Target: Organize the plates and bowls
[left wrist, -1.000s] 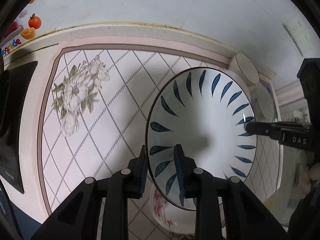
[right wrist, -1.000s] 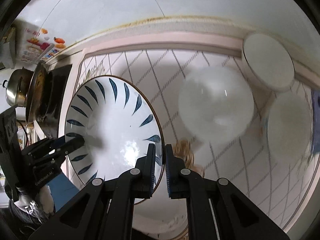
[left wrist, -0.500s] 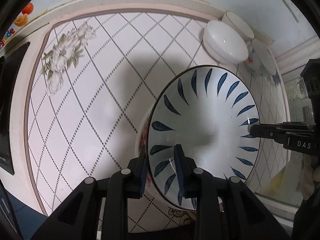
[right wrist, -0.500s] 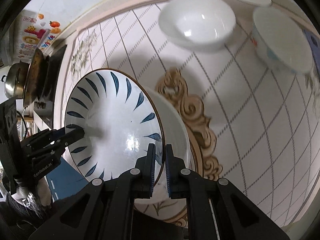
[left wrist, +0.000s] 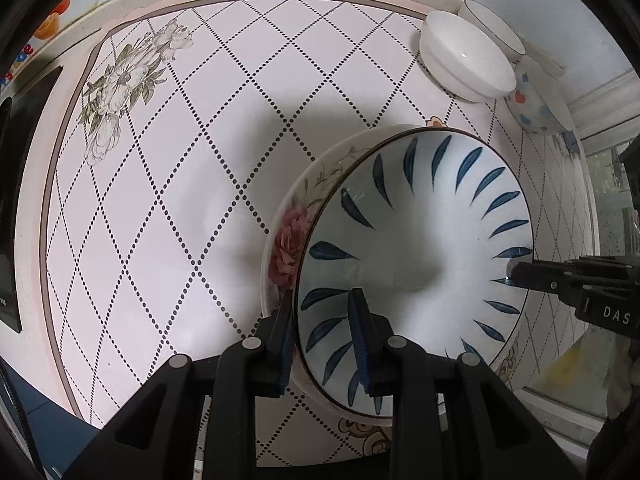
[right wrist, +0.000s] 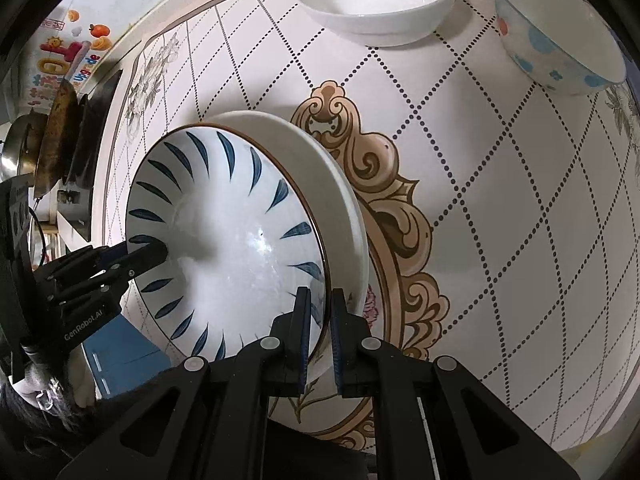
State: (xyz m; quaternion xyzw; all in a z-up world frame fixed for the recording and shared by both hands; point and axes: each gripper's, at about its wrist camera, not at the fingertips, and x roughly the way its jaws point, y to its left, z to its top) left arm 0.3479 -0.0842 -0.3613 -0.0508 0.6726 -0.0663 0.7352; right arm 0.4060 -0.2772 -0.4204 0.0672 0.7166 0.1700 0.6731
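Blue-leafed and glazed, the plate (left wrist: 416,264) hangs just over the flowered bowl (left wrist: 288,236) on the tiled counter (left wrist: 160,208), pinched at opposite rims by the left gripper (left wrist: 322,328) and the right gripper (right wrist: 320,320), both clenched on it. The step in hand looks like nesting it into that bowl. It seems not fully seated, though the fisheye hides the contact. Next: settle it level, then release both grips evenly.
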